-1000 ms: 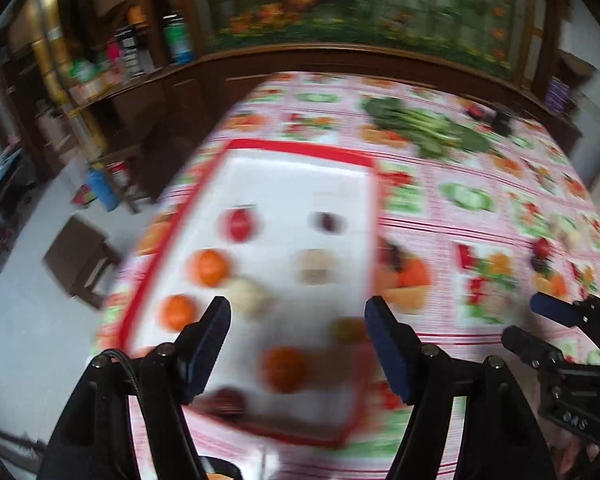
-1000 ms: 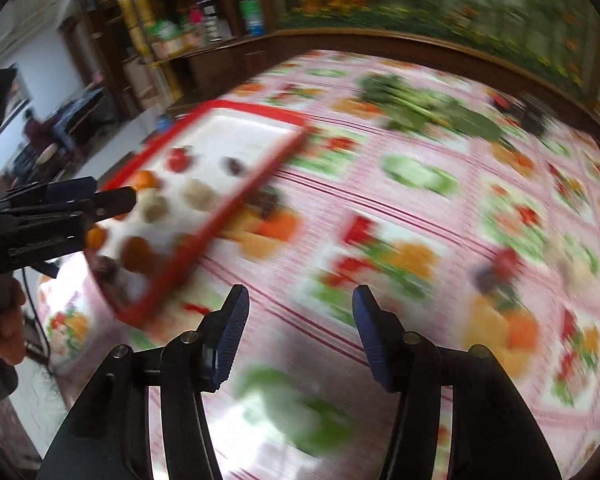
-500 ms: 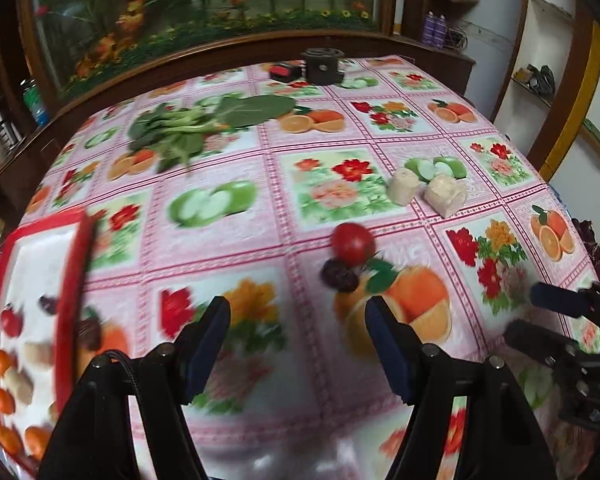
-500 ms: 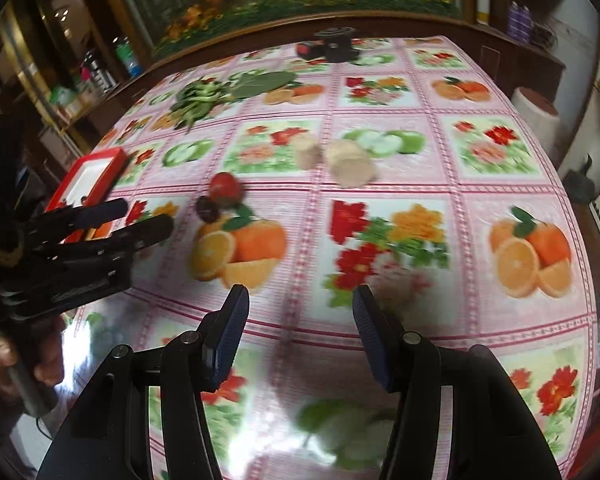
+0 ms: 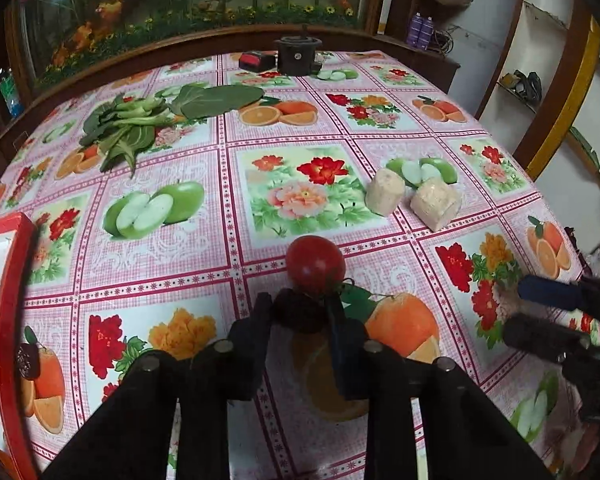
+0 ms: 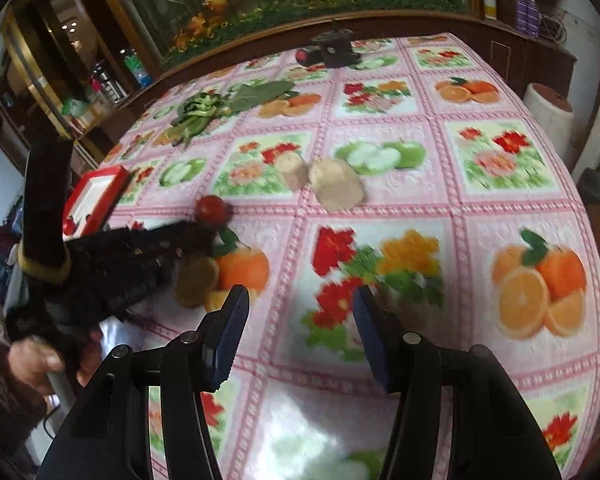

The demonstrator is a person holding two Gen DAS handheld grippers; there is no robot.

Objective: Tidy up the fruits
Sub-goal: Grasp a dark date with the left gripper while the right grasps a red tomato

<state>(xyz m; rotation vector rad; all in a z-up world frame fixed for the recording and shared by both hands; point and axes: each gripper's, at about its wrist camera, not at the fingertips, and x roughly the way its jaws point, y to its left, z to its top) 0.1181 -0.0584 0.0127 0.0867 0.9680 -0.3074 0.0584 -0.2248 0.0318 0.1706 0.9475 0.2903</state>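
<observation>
My left gripper (image 5: pixel 299 302) is closing its jaws on a small dark fruit (image 5: pixel 300 316) on the tablecloth, and the pads press its sides. A red tomato (image 5: pixel 315 266) sits just beyond it, touching it. Two beige chunks (image 5: pixel 384 192) (image 5: pixel 436 202) lie farther back on the right. The red-rimmed white tray (image 5: pixel 14 280) is at the left edge, with another dark fruit (image 5: pixel 28 360) beside its rim. My right gripper (image 6: pixel 300 294) hangs open over the printed cloth with nothing between its fingers. In the right wrist view the left gripper (image 6: pixel 196 230) sits by the tomato (image 6: pixel 212 208).
Leafy greens (image 5: pixel 140 124) lie at the back left. A black device (image 5: pixel 298 56) and a red and black box (image 5: pixel 256 60) stand at the far edge. A hand (image 6: pixel 40 360) holds the left gripper's handle. The table's right edge (image 6: pixel 588 208) drops off beside a pale stool (image 6: pixel 548 112).
Both grippers swung right from the tray to the middle of the table. The left one came down over the dark fruit and closed on it; the right one stayed open.
</observation>
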